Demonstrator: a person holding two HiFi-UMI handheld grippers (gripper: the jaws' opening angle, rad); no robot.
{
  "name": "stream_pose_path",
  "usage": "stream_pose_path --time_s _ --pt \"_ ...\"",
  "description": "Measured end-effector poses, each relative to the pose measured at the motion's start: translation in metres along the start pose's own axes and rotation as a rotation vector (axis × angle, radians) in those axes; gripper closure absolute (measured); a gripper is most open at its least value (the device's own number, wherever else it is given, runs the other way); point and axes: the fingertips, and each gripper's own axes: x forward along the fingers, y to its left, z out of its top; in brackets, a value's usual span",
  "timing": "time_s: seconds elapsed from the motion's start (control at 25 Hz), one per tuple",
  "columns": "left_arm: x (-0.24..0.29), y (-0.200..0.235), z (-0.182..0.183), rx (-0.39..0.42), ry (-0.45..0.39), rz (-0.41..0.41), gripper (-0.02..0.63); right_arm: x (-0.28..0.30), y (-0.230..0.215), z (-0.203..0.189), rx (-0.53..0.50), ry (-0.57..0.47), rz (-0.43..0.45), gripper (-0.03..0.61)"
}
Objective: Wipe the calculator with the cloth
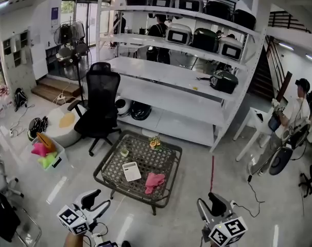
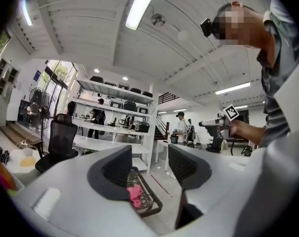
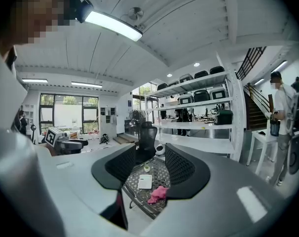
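Before white shelving (image 1: 166, 76), wicker table (image 1: 163, 153) bears calculator (image 1: 131, 171) and cloth (image 1: 154, 181); left gripper (image 2: 149, 168) and right gripper (image 3: 150, 165) jaws apart.

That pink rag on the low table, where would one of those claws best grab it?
Probably from above, pinching the bunched-up middle of the pink cloth. It lies crumpled in a heap on the wicker table, so raised folds give a claw something to nip, while its edges lie flat. The calculator lies close on its left.
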Motion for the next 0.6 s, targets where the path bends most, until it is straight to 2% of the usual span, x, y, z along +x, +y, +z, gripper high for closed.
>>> stream_pose_path --time_s 0.44,0.6 --pt "-0.020 0.036 -0.011 -0.037 -0.001 -0.019 0.367 0.021 0.036 0.002 0.006 0.015 -0.046 0.411" --pt "-0.021 0.063 -0.002 -0.020 -0.033 -0.043 0.367 0.038 0.053 0.015 0.034 -0.048 -0.061 0.411"
